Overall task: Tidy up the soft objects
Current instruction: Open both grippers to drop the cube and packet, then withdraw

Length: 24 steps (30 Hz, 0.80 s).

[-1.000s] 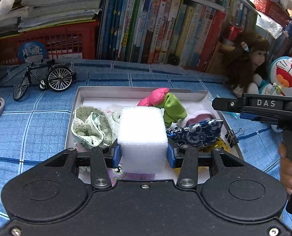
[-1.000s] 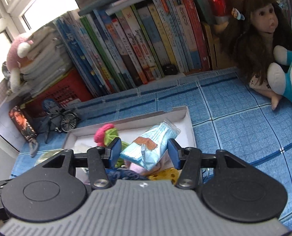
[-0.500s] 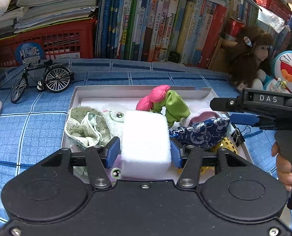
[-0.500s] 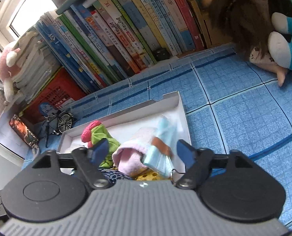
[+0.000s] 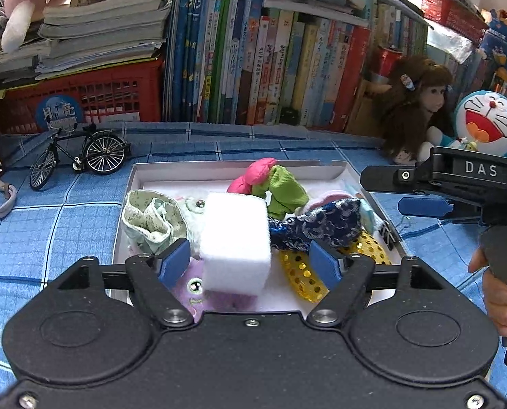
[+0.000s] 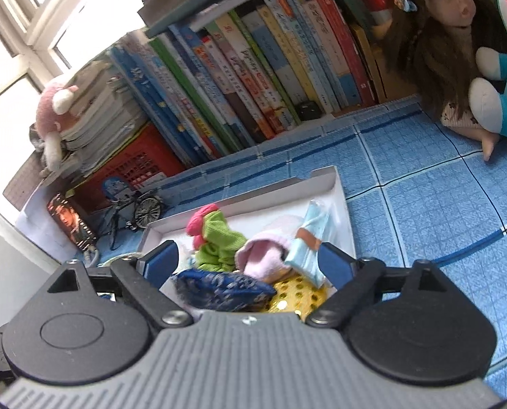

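At frame centre, the left gripper (image 5: pixel 250 260) stood wide, its pads clear of the foam block (image 5: pixel 234 242) lying in the white box (image 5: pixel 219 170). The right gripper (image 6: pixel 243 262), marked "DAS", also gaped; the mask packet (image 6: pixel 309 242) seemingly rested against the box's right wall.

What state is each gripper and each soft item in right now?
left gripper: open, jaws apart either side of the foam block, not pressing it.
right gripper: open, holding nothing.
white foam block: released, resting in the white box.
blue tissue pack: released, leaning inside the box's right wall.
pink sock: lying in the box.
navy patterned pouch: lying in the box.
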Each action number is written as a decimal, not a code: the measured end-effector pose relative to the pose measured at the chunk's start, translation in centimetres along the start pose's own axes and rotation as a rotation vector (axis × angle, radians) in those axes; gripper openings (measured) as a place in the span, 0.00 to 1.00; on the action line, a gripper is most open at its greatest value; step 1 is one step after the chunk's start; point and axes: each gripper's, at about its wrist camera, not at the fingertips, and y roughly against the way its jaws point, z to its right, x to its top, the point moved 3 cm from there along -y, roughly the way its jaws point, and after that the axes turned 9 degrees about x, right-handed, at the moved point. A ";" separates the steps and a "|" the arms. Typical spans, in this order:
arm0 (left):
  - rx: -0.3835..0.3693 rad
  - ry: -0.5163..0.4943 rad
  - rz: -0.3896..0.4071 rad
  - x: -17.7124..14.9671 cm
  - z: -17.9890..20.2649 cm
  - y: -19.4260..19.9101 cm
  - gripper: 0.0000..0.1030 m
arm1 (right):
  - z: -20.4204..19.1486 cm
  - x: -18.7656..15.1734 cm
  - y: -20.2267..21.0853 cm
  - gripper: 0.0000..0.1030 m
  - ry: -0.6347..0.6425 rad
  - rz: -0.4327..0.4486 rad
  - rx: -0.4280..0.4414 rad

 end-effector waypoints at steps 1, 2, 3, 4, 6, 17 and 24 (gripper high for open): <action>-0.003 0.000 0.002 -0.1 0.1 0.3 0.73 | -0.4 -0.2 0.2 0.93 0.010 0.001 0.004; -0.005 0.000 0.003 -0.3 0.1 0.6 0.74 | -0.7 -0.3 0.4 0.93 0.019 0.001 0.005; -0.007 -0.001 0.004 -0.5 0.2 0.9 0.74 | -1.1 -0.5 0.7 0.93 0.035 0.004 0.007; -0.007 -0.003 0.006 -0.7 0.2 1.2 0.74 | -1.5 -0.7 0.9 0.93 0.048 0.005 0.007; -0.008 -0.002 0.012 -1.0 0.3 1.7 0.74 | -2.3 -1.1 1.5 0.94 0.076 0.010 0.011; -0.045 0.053 0.077 -4.3 0.8 5.6 0.74 | -5.0 -3.5 5.5 0.96 0.172 0.073 0.027; -0.038 0.008 0.147 -5.9 1.7 7.8 0.70 | -5.2 -4.4 8.4 0.97 0.183 0.120 0.013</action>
